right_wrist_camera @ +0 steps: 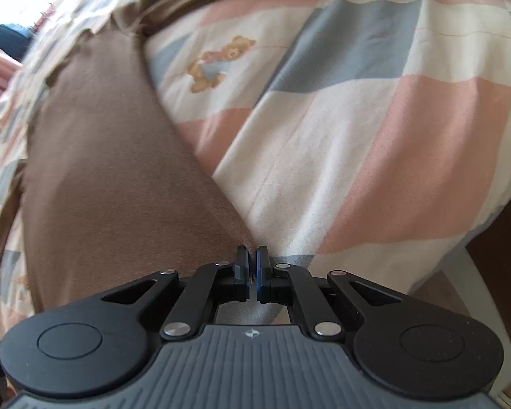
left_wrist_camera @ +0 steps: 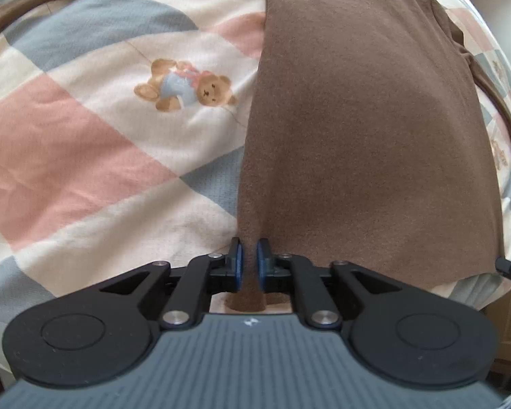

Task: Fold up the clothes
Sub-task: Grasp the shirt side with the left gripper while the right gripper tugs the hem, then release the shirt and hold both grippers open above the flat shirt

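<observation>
both jaws pinch brown garment (left_wrist_camera: 357,119) hem corners on quilt (left_wrist_camera: 85,136).

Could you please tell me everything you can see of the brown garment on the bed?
The brown garment is soft, matte knit fabric, folded into a long smooth strip lying flat on the checked teddy-bear quilt. Looser folds bunch at its far end. The left tongs and right tongs each pinch a near corner.
</observation>
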Available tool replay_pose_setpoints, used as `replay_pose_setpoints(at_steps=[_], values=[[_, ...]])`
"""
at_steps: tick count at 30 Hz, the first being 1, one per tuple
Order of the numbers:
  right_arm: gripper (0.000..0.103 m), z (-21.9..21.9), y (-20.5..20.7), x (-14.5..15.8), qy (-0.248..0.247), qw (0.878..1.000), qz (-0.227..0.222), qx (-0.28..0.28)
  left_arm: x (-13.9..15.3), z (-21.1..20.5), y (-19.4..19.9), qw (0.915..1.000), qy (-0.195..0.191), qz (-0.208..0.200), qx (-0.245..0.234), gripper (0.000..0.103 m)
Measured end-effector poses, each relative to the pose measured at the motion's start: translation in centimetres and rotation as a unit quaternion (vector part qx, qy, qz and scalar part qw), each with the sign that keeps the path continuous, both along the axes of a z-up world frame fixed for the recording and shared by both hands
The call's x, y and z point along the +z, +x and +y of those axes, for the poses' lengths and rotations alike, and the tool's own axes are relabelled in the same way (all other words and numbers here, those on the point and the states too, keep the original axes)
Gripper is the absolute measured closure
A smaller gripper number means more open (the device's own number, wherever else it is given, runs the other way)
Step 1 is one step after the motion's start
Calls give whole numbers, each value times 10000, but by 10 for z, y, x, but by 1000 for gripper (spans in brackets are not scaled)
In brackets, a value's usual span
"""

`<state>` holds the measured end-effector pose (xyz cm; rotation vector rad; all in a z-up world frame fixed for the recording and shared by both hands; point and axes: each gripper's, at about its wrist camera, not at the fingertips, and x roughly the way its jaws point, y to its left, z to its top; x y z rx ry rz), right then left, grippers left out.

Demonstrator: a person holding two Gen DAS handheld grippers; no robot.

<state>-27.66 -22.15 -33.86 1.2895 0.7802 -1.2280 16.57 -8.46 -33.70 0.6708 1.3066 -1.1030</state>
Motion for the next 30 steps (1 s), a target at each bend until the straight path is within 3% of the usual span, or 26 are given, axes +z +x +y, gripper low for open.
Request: replay_pose_setpoints(at_steps=[2, 4, 7, 10, 14, 17, 22, 26, 27, 29, 30], values=[[75, -3, 9, 16, -96, 9971, 750, 128, 13, 5, 0, 9993, 27, -334, -168, 83], [72, 0, 23, 36, -618, 9872, 1356, 570, 29, 10, 2, 9974, -47, -677, -248, 85], [70, 2, 50, 50, -1306, 9741, 1254, 1353, 54, 12, 1, 9954, -475, -784, -274, 85], [62, 2, 81, 37, -1389, 9641, 1008, 2025, 52, -9, -15, 9938, -681, -676, -559, 85], [65, 13, 98, 2, -1037, 9551, 1308, 2446, 15, -32, -40, 9956, -232, -501, -752, 84], [66, 33, 81, -7, -755, 9601, 1348, 2331, -7, -19, -45, 9963, 132, -479, -704, 84], [66, 63, 43, 16, -331, 9777, 1269, 1640, 0, 19, -42, 9956, 577, -476, -568, 84], [61, 82, 32, 65, -405, 9895, 828, 1115, 41, 27, -42, 9935, 839, -582, -499, 83], [56, 86, 36, 82, -584, 9899, 716, 1076, 57, 25, -44, 9939, 806, -584, -485, 78], [35, 87, 47, 112, -910, 9881, 548, 1110, 92, 17, -49, 9949, 548, -654, -534, 67], [33, 87, 54, 125, -1048, 9865, 461, 1168, 112, 12, -52, 9951, 370, -724, -569, 59]])
